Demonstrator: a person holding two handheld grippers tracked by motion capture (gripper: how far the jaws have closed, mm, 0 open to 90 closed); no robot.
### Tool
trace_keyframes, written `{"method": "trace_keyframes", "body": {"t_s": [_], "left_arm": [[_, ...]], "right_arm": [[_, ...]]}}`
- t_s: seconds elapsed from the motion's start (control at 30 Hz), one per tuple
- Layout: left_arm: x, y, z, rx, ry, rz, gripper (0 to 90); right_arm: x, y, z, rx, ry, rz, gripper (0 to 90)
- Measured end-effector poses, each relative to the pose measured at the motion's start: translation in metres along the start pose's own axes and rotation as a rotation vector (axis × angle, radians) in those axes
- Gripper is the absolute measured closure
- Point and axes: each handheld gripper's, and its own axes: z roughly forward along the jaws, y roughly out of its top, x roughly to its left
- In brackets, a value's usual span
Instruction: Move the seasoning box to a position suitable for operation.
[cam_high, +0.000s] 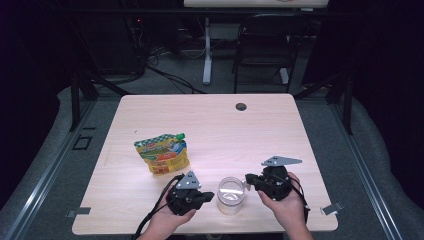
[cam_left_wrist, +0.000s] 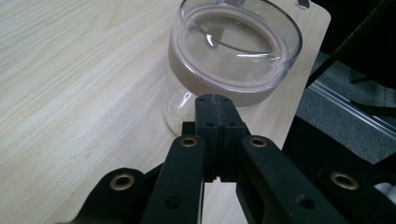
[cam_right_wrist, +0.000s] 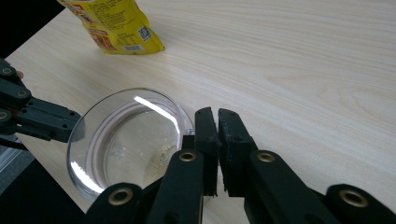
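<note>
A clear round jar stands near the table's front edge, between my two grippers. My left gripper is just left of it, jaws shut with nothing in them; in the left gripper view its tips sit right by the jar's lower wall. My right gripper is at the jar's right, also shut and empty, its tips beside the jar's rim. The left gripper reaches the jar's far side in that view. A yellow pouch with a green cap stands farther back left, also in the right gripper view.
The light wooden table has a cable hole near its far edge and metal clips at its front corners. A dark chair and a white table leg stand on the floor behind.
</note>
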Motion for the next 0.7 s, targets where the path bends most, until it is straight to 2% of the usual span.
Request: {"method": "trace_keyframes", "body": {"t_s": [0.27,0.7], "left_arm": [[-0.0012,0.0011,0.0079,0.011,-0.012,0.000,90.0],[-0.0021,0.0033,0.0075,0.009,-0.021,0.004,90.0]], "right_arm": [[0.0001,-0.0003,0.0003,-0.005,0.001,0.006,87.1],[-0.0003,-0.0008,0.0002,-0.008,0.004,0.013,87.0]]}}
